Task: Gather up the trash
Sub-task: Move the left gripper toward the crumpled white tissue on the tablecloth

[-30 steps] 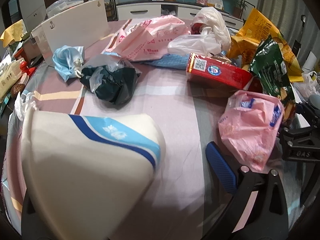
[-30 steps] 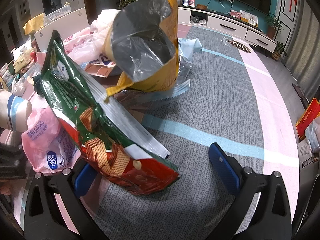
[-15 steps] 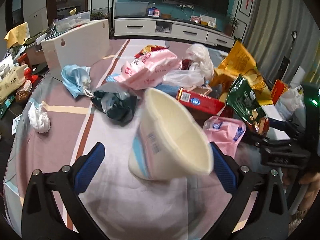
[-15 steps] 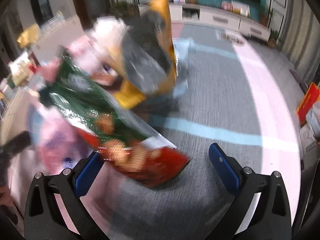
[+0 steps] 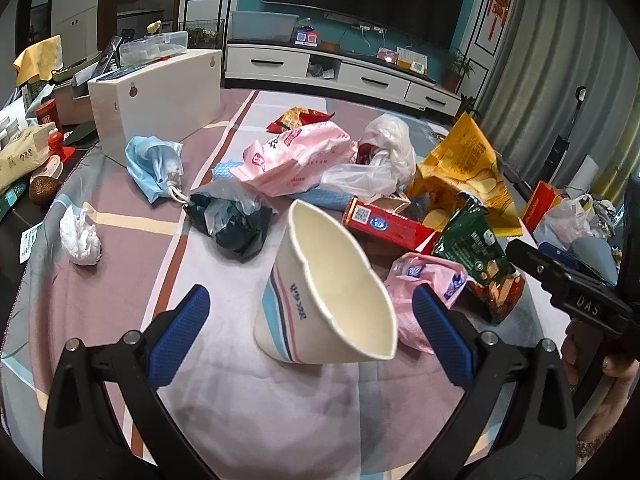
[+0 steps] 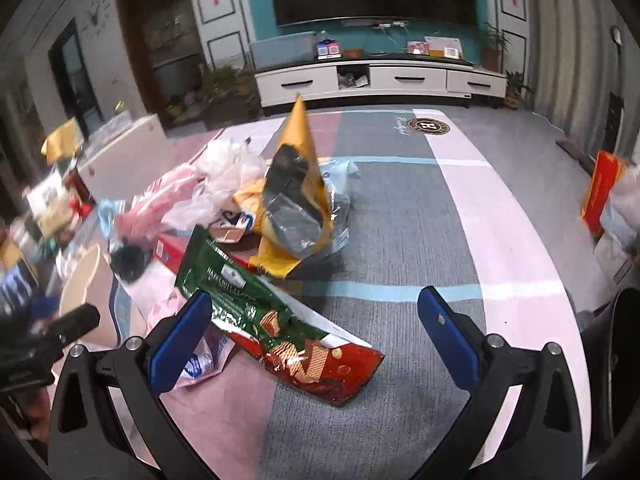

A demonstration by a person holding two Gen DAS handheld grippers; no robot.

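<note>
L wrist view: left claw (image 5: pixel 310 326) is spread wide, nothing between its blue pads (image 5: pixel 178 340). A squashed paper cup (image 5: pixel 324 294) lies on its side just ahead of the claw, between the two fingers but touching neither, mouth turned up and to the right, on the cloth-covered worktop (image 5: pixel 132 292). Right of the cup, beside the right pad, sits a small pink bag (image 5: pixel 430 292); past that a green snack bag (image 5: pixel 478 254). Ahead of the cup: red box (image 5: pixel 390 226), dark bag (image 5: pixel 236 226) ahead-left, big pink bag (image 5: pixel 298 158), white plastic bag (image 5: pixel 382 156), yellow chip bag (image 5: pixel 464 170) ahead-right. Far left of the claw: crumpled white tissue (image 5: pixel 80 234), light blue bag (image 5: pixel 154 168), white box (image 5: pixel 156 92) behind it. The other tool shows at the right edge w/ a hand under it.

R wrist view (somewhat blurred on the left): right claw (image 6: pixel 312 334) is also spread wide and holds nothing. The green snack bag (image 6: pixel 280 320) lies flat just ahead, between the fingers, nearer the left pad (image 6: pixel 178 344), its red end pointing right. The small pink bag (image 6: pixel 196 354) pokes out from under it by that pad. Yellow chip bag (image 6: pixel 298 200) stands upright further ahead, silver inside showing. Paper cup (image 6: pixel 94 292) is off to the left, the left tool's tip beside it. Striped rug/cloth (image 6: pixel 440 240) fills the right side.
</note>
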